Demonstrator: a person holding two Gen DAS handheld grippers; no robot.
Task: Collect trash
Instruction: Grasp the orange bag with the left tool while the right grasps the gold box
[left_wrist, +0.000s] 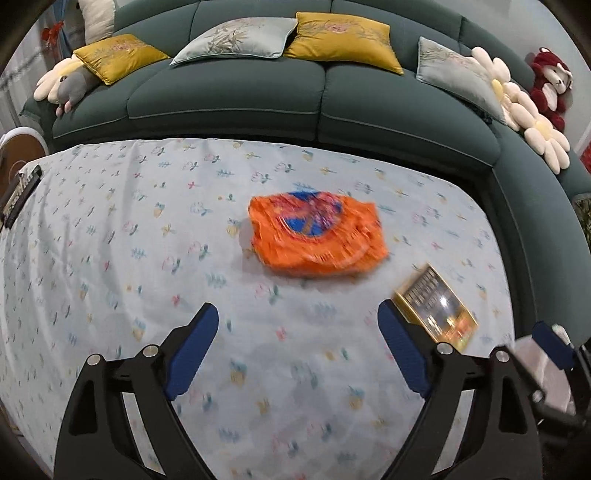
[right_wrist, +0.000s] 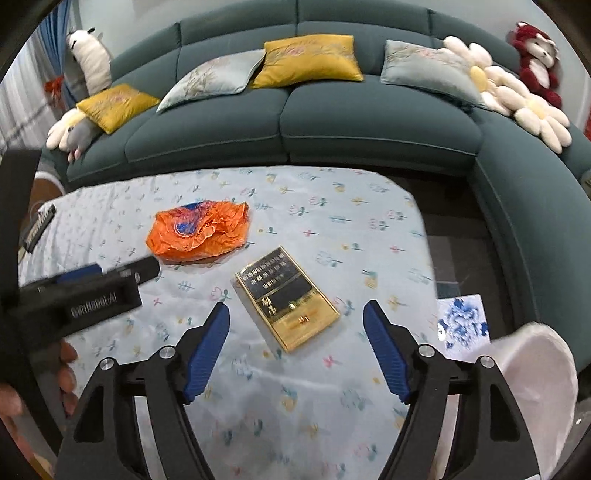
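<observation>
A crumpled orange plastic bag (left_wrist: 317, 236) with a blue print lies mid-table on the floral cloth; it also shows in the right wrist view (right_wrist: 199, 232). A flat gold and black box (right_wrist: 288, 297) lies to its right, also seen in the left wrist view (left_wrist: 436, 308). My left gripper (left_wrist: 297, 354) is open and empty, above the cloth just short of the bag. My right gripper (right_wrist: 295, 347) is open and empty, with the near end of the gold box between its fingers. The left gripper's body (right_wrist: 85, 291) shows at the left of the right wrist view.
The table (left_wrist: 110, 258) has a pale floral cloth. A dark remote (right_wrist: 38, 227) lies at its left edge. A green sofa (right_wrist: 332, 122) with cushions and plush toys curves behind and to the right. A white bin liner (right_wrist: 532, 373) sits at lower right, by a blue-printed white paper (right_wrist: 461, 321).
</observation>
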